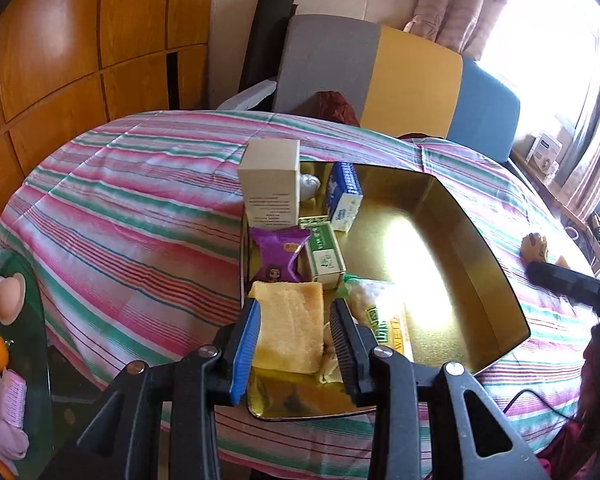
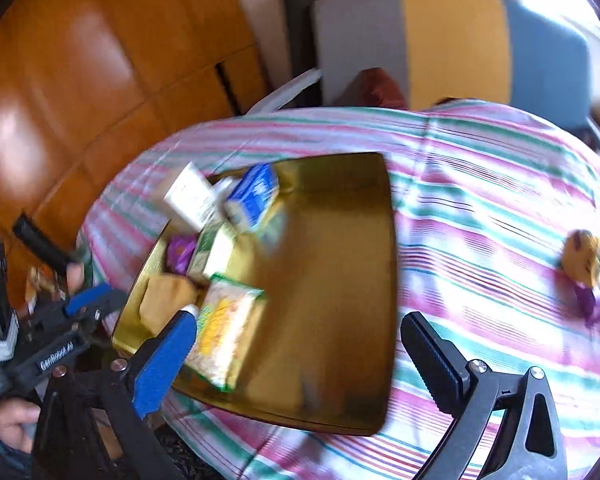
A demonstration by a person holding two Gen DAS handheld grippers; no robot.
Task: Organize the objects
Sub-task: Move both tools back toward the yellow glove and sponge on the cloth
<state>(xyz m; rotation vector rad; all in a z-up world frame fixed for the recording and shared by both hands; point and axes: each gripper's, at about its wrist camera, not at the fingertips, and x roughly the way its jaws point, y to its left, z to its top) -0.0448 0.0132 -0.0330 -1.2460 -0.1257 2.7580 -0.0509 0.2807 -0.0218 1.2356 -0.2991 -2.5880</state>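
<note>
A gold tray (image 1: 480, 240) lies on the striped tablecloth. In it are a beige box (image 1: 270, 178), a blue-white carton (image 1: 344, 196), a green box (image 1: 324, 254), a purple packet (image 1: 279, 254), a yellow cloth (image 1: 290, 328) and a wet-wipes pack (image 1: 380, 312). My left gripper (image 1: 296, 324) straddles the yellow cloth, its pads at the cloth's sides. My right gripper (image 2: 300, 340) is open and empty above the tray (image 2: 340, 280), beside the wipes pack (image 2: 228, 328). A small doll (image 2: 584, 264) lies on the cloth at the right.
A grey, yellow and blue chair back (image 1: 380, 72) stands behind the table. A glass side table (image 1: 20, 320) at the left holds hair rollers and small items. Wooden panels line the left wall. A black cable (image 1: 540, 400) trails at the right.
</note>
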